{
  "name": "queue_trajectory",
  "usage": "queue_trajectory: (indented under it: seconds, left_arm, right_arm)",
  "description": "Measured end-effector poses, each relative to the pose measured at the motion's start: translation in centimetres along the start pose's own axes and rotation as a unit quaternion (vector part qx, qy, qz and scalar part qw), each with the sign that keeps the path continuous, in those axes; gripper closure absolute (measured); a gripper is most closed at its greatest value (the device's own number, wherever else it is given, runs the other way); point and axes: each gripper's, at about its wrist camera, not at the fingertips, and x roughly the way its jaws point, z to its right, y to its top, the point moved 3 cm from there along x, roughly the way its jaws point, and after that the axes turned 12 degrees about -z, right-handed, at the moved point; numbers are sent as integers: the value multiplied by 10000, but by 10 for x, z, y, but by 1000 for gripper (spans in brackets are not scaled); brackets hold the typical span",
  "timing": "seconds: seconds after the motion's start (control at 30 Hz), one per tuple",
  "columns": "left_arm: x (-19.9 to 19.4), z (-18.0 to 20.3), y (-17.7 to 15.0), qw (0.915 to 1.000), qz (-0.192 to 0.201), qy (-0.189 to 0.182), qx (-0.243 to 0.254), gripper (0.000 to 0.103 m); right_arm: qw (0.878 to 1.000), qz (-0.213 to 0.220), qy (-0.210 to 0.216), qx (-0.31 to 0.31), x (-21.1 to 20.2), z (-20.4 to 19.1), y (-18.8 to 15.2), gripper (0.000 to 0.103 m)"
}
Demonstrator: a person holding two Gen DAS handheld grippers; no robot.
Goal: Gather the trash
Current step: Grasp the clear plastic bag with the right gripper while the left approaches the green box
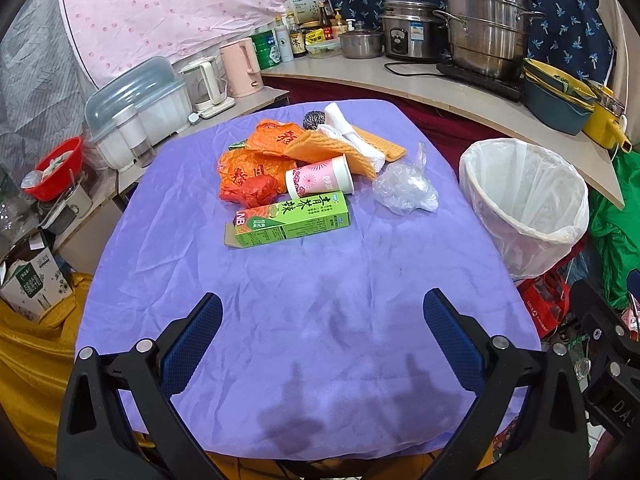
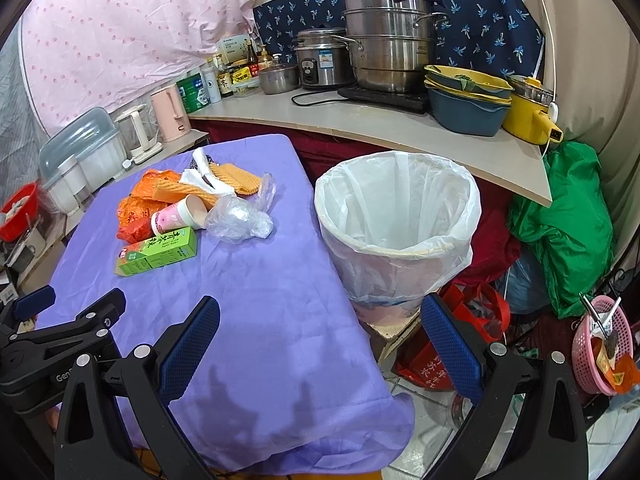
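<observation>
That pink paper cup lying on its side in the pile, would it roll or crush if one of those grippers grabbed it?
Probably both. The paper cup lies on its side, so a nudge would likely roll it, though the green carton beside it may block it. It looks empty and thin-walled, so likely light and easily squashed.

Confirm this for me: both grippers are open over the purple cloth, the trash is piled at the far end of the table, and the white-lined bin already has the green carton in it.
One thing is wrong: the green carton is not in the bin. It lies on the purple cloth beside the pink paper cup; the right wrist view shows only the white liner inside the bin. The rest holds: left gripper and right gripper are open.
</observation>
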Motion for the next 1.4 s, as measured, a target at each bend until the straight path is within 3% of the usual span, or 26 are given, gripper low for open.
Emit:
queue_trajectory:
  seconds: [0.4, 0.6, 0.8, 1.0, 1.2, 1.4]
  left_arm:
    - [47, -36, 28, 9993, -119, 188, -294, 7]
    - [82, -62, 46, 9978, -320, 170, -550, 7]
    - [120, -87, 58, 9953, -598, 151, -744, 7]
    - [149, -114, 68, 9933, -719, 31, -907, 7]
    - [171, -126, 78, 9953, -658, -218, -674, 7]
    - [186, -129, 86, 9967, -466, -486, -448, 6]
  right_arm:
    - [9994, 42, 292, -191, 52, -26, 40, 7]
    - [9973, 3, 641, -347, 95, -55, 71, 7]
    - [9968, -57, 670, -441, 135, -81, 98, 8]
    - [9962, -318, 648, -494, 177, -99, 112, 19]
    - [9944, -555, 694, -577, 202, -115, 110, 29]
    - [9944, -638, 571, -613, 214, -121, 106, 51]
